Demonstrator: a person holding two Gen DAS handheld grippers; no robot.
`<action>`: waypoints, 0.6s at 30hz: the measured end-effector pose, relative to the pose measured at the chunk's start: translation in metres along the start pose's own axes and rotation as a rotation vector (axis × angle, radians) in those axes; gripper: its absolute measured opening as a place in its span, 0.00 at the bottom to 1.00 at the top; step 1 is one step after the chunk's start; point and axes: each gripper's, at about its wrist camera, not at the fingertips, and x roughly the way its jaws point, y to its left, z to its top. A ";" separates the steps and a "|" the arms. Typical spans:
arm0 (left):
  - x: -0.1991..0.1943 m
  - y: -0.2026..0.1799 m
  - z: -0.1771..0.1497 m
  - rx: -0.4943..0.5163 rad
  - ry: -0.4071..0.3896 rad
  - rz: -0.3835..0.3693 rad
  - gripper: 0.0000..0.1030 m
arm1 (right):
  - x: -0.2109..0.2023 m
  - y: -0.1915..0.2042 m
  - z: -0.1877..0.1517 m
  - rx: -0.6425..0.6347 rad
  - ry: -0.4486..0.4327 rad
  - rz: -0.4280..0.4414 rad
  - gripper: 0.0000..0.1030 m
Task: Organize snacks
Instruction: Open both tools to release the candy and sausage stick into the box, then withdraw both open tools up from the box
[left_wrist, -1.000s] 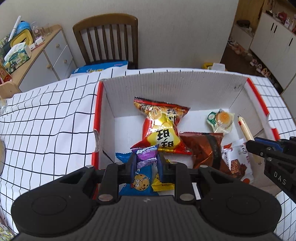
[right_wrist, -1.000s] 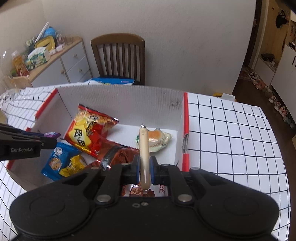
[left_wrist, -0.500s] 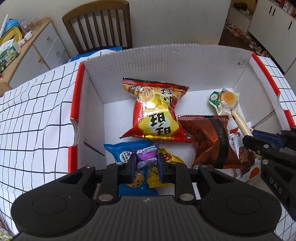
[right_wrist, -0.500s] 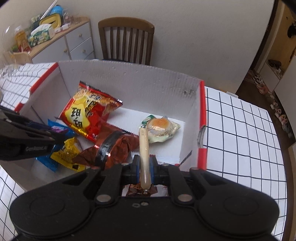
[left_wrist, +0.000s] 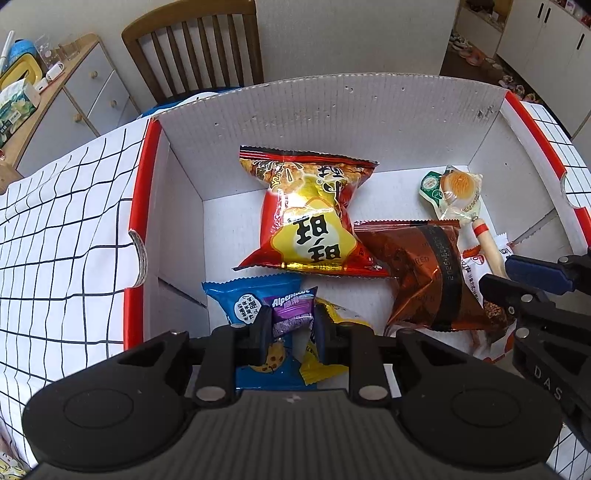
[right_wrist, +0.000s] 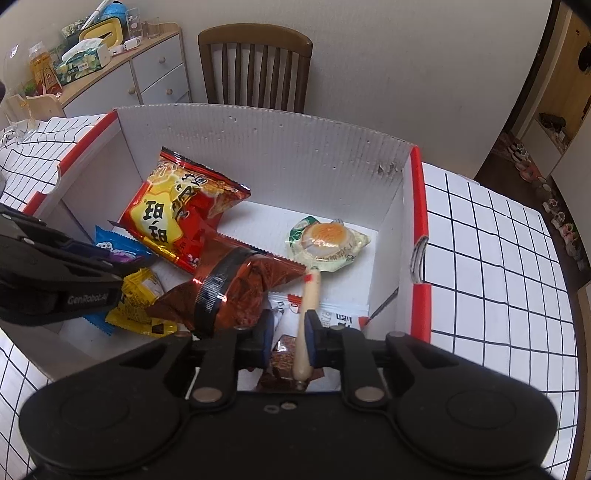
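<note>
A white cardboard box with red rims (left_wrist: 137, 206) (right_wrist: 419, 206) holds several snacks. My left gripper (left_wrist: 290, 325) is shut on a purple Alpenliebe candy pack (left_wrist: 291, 312), low over a blue cookie packet (left_wrist: 236, 299) and a yellow packet (left_wrist: 325, 365). My right gripper (right_wrist: 288, 332) stands a little apart; a beige sausage stick (right_wrist: 308, 314) leans against its right finger, tilted, its tip on a white packet (right_wrist: 340, 314). A red and yellow chip bag (left_wrist: 306, 218) (right_wrist: 177, 214), a brown foil bag (left_wrist: 424, 277) (right_wrist: 236, 288) and a clear egg-snack pack (left_wrist: 454, 188) (right_wrist: 328, 240) lie in the box.
The box sits on a table with a white, black-gridded cloth (left_wrist: 62, 221) (right_wrist: 498, 258). A wooden chair (left_wrist: 195, 44) (right_wrist: 255, 66) stands behind the table. A cabinet with cluttered top (right_wrist: 110, 66) is at the back left.
Both grippers have sunk lower into the box. The right jaws have opened slightly and the sausage stick has tipped to the right. The left stays shut on the purple pack.
</note>
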 end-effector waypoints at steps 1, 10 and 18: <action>-0.001 0.000 0.000 -0.004 0.001 0.001 0.26 | -0.001 0.000 0.000 0.002 -0.003 0.000 0.20; -0.019 0.007 -0.005 -0.012 -0.037 -0.015 0.44 | -0.018 -0.001 0.000 0.027 -0.035 0.010 0.37; -0.051 0.007 -0.013 0.005 -0.115 -0.020 0.56 | -0.043 -0.003 -0.003 0.067 -0.069 0.016 0.47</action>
